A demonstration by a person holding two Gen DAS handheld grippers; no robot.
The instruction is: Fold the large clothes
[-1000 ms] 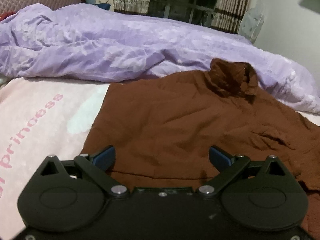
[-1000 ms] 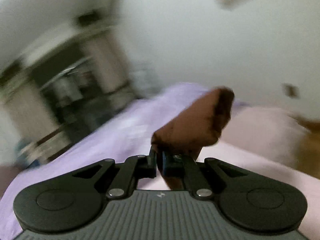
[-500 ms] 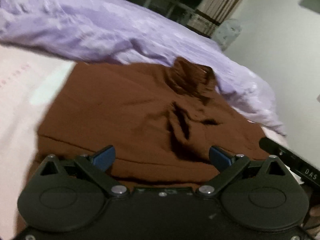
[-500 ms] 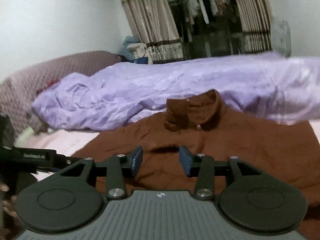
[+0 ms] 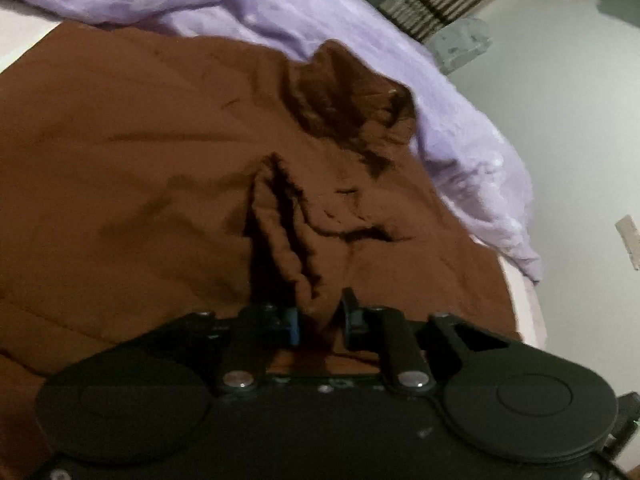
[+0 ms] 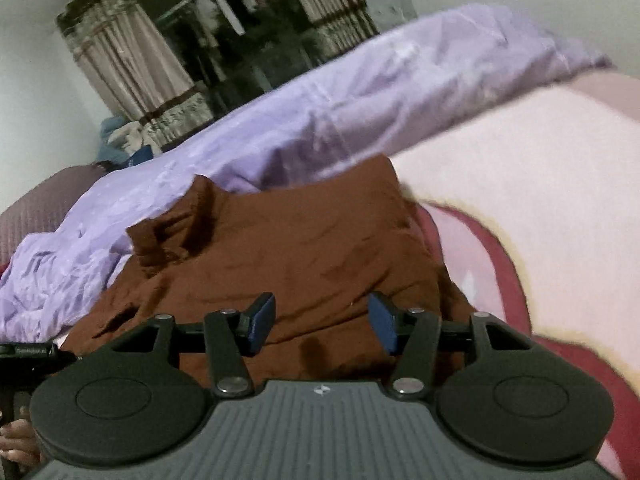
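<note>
Both jaws over bed (image 6: 540,168): left gripper (image 5: 319,316) pinches brown shirt (image 5: 140,168), right gripper (image 6: 321,322) opening, empty.

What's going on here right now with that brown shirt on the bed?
A person is folding a brown shirt spread on a bed, next to a purple quilt. The left claw is shut on a ridge of the shirt's cloth near its front edge. The right claw hangs over the shirt with its jaws opening and nothing pinched between them. The collar lies at the far end, by the quilt. No fold is finished yet.
</note>
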